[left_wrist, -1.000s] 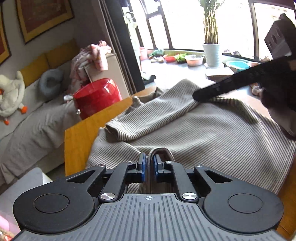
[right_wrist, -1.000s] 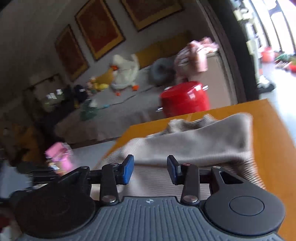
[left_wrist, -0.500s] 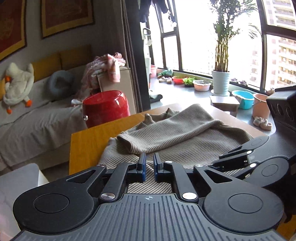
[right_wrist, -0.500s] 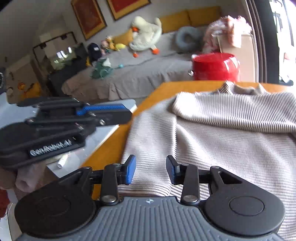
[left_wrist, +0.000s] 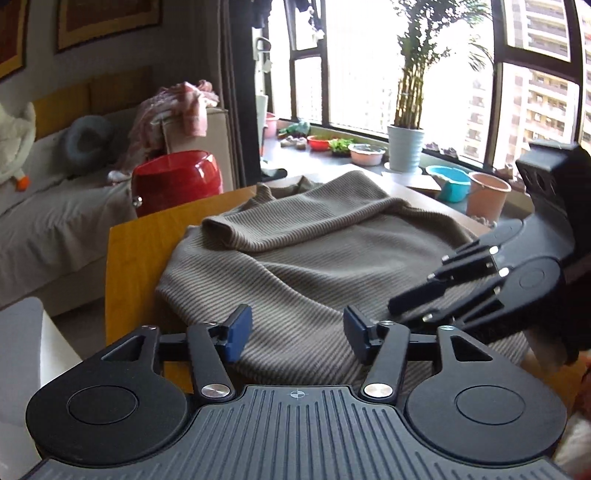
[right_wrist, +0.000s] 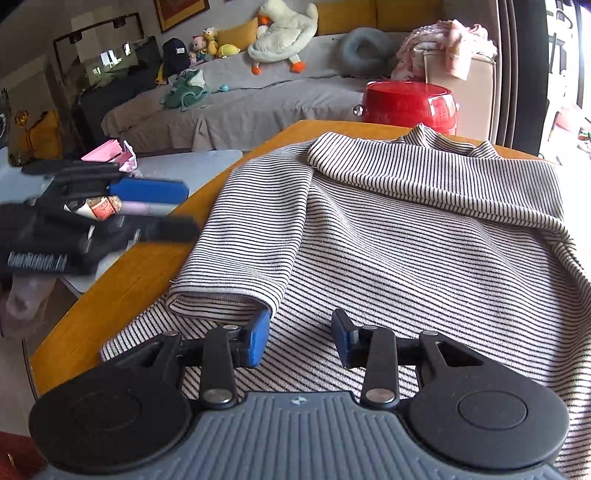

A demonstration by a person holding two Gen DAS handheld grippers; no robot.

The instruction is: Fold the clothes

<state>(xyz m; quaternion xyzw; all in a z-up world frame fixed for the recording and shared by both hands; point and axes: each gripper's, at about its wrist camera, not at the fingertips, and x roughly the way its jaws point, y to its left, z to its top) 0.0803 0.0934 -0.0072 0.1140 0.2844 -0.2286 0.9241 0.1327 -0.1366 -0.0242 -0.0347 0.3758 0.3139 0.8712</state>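
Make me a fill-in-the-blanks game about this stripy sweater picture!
1. The striped sweater lies on a wooden ____.
2. The bucket beyond the table is ____.
3. The left gripper has its jaws ____, with nothing pinched.
4. The plush toy on the sofa is a white ____.

Missing words: table; red; open; duck

No words can be read anywhere; the white lettering on the left gripper is blurred.

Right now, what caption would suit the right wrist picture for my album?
Open right gripper poised over a striped sweater with both sleeves folded in, on a wooden table.
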